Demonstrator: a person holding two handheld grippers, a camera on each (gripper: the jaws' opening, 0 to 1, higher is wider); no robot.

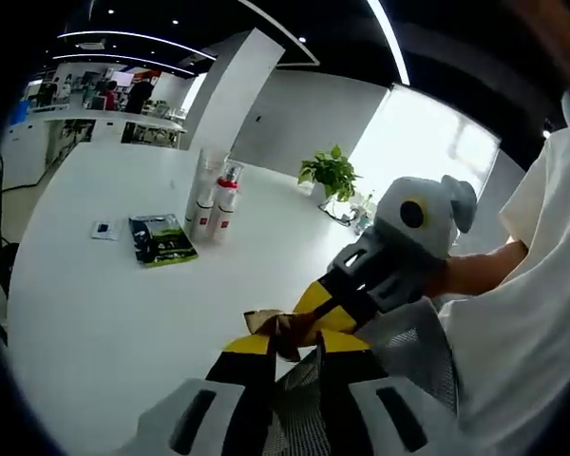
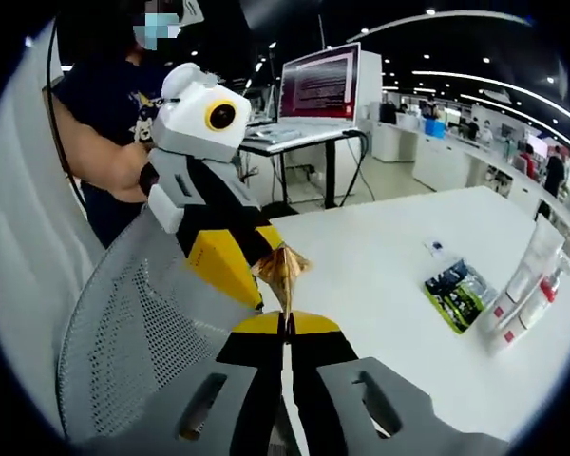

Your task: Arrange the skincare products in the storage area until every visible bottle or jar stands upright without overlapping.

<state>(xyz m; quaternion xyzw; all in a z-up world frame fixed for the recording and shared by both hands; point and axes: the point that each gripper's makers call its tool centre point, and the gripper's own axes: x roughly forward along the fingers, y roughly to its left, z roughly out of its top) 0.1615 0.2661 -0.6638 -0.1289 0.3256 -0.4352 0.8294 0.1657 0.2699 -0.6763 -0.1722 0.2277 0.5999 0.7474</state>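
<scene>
Skincare bottles [image 1: 214, 204] are standing in a small upright cluster far across the white table [image 1: 95, 313], well apart from both grippers; in the right gripper view the same bottles [image 2: 527, 285] are sitting near the table's far right edge, with a tall white tube among them and red-capped ones beside it. Just beside them a dark green packet [image 1: 161, 239] is lying flat on the tabletop, and a smaller flat card [image 1: 104, 230] is lying a little beyond it. Neither tool is working on these products. Both are meeting over a grey mesh chair back [image 2: 142, 332] at the near edge of the table and pinching one crumpled brown scrap [image 1: 280, 328] between them: the left gripper [image 1: 287, 359] is closing its yellow-and-black jaws narrowly on the scrap from below, while the right gripper [image 1: 315, 313] is coming in from the right and clamping the same piece. From its own camera, the right gripper [image 2: 286, 323] is showing jaws nearly together on the scrap [image 2: 283, 271], with the left gripper [image 2: 256, 275] gripping it from above. As a judgement, the bottles that are showing are already looking upright and not overlapping, though they are too small to check for touching; the flat packet is still lying down, and whether it counts as a product I cannot tell. The arranging itself is looking barely engaged, since both claws are occupied away from the storage spot. A potted plant [image 1: 331, 174] is standing further back.
</scene>
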